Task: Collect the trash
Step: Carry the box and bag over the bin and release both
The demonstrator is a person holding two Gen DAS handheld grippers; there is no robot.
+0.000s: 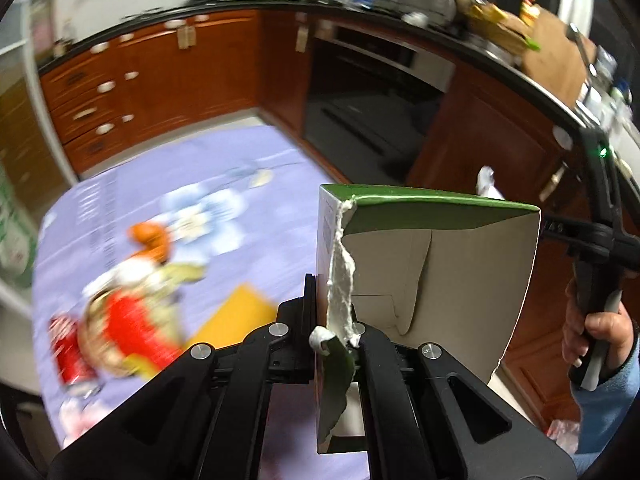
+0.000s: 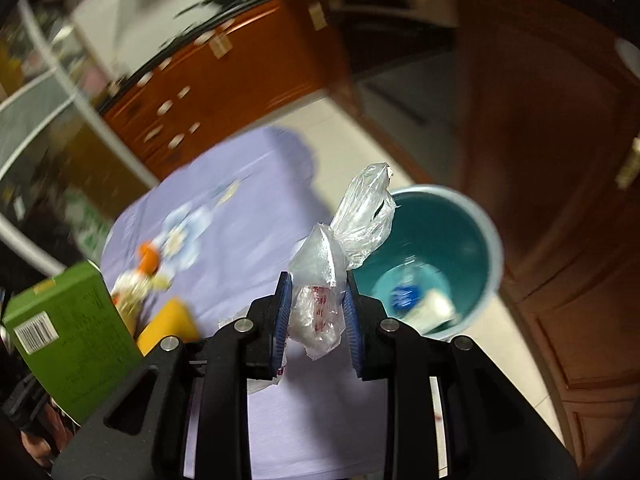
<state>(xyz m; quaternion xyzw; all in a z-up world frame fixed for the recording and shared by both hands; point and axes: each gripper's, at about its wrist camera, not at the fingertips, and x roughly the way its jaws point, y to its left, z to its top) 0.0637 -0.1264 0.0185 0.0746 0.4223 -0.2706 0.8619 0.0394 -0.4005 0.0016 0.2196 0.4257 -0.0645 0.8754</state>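
The left tongs (image 1: 338, 332) pinched a torn green carton (image 1: 432, 256) by its wall; the right tongs (image 2: 316, 312) gripped a crumpled plastic bag (image 2: 340, 248), lower centre, for dropping into the teal bin (image 2: 486, 240).

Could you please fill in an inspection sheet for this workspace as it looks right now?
Surface: table under a lilac flowered cloth.
Job's things: torn green carton; crumpled clear plastic bag; teal bin on the floor past the table edge, some waste already inside.
Clutter: red can, orange and red wrappers, yellow piece, all blurred.
Grippers: left gripper shut on the carton's torn edge; right gripper shut on the bag.
Cables: nothing seen.
Surroundings: wooden kitchen cabinets, oven, crowded worktop.
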